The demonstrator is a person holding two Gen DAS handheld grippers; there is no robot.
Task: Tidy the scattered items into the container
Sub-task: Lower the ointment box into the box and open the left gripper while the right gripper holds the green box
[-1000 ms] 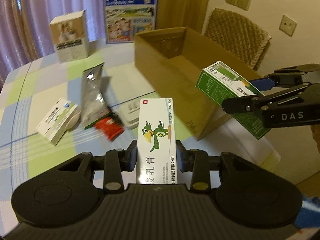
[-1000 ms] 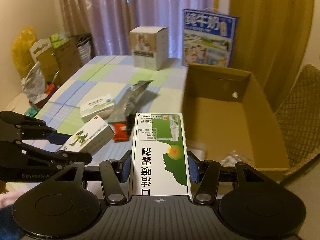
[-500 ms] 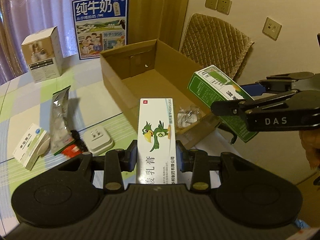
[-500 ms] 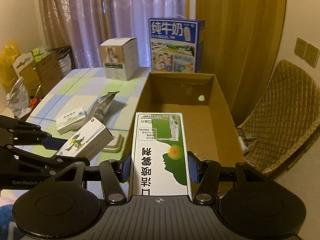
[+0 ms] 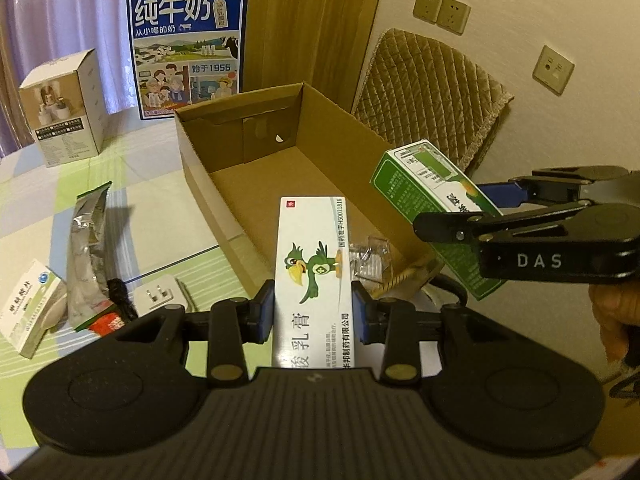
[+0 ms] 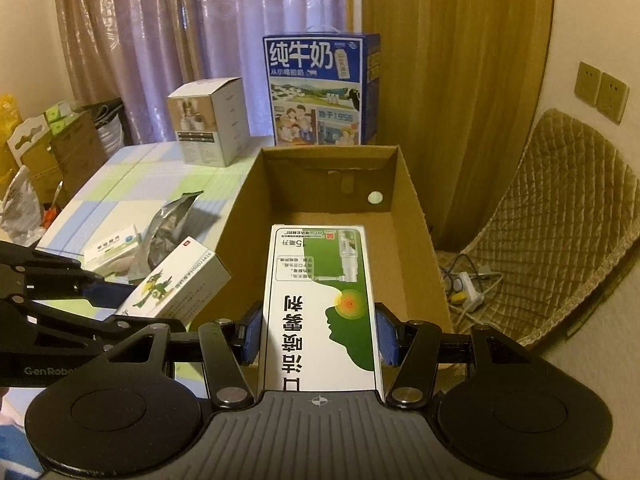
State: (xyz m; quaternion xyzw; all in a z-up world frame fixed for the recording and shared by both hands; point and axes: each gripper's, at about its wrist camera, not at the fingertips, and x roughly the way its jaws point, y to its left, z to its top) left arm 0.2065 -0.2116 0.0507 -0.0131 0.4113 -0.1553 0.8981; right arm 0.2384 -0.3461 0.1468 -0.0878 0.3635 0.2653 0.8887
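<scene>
Left gripper [image 5: 313, 312] pinching the parrot box [image 5: 313, 280] tight between both blue pads. Right gripper [image 6: 319, 338] squeezing the green box [image 6: 320, 308] the same way. Both boxes held up in the air, poking forward over the near end of the cardboard box [image 5: 224, 200].

Closer to the cardboard box than one second ago, and more of its brown floor in sight. Table things now farther off to the left.

From the left gripper: a crinkly clear wrapper [image 5: 368, 258] inside the cardboard box, just past the parrot box. A white plug block [image 5: 158, 294], a silver bag [image 5: 86, 248], a red packet [image 5: 108, 322] and a small white box [image 5: 30, 308] on the table [image 5: 132, 168] to the left. Right gripper [image 5: 476, 204] off to the right with the green box [image 5: 432, 200].

From the right gripper: no wrapper, hidden behind the green box. A small round hole [image 6: 375, 198] in the far wall. Left gripper [image 6: 108, 300] low on the left with the parrot box [image 6: 176, 284]. Cables [image 6: 466, 284] on the floor to the right.

Red packet half hidden by the gripper. Small words on both boxes too tiny to read.
</scene>
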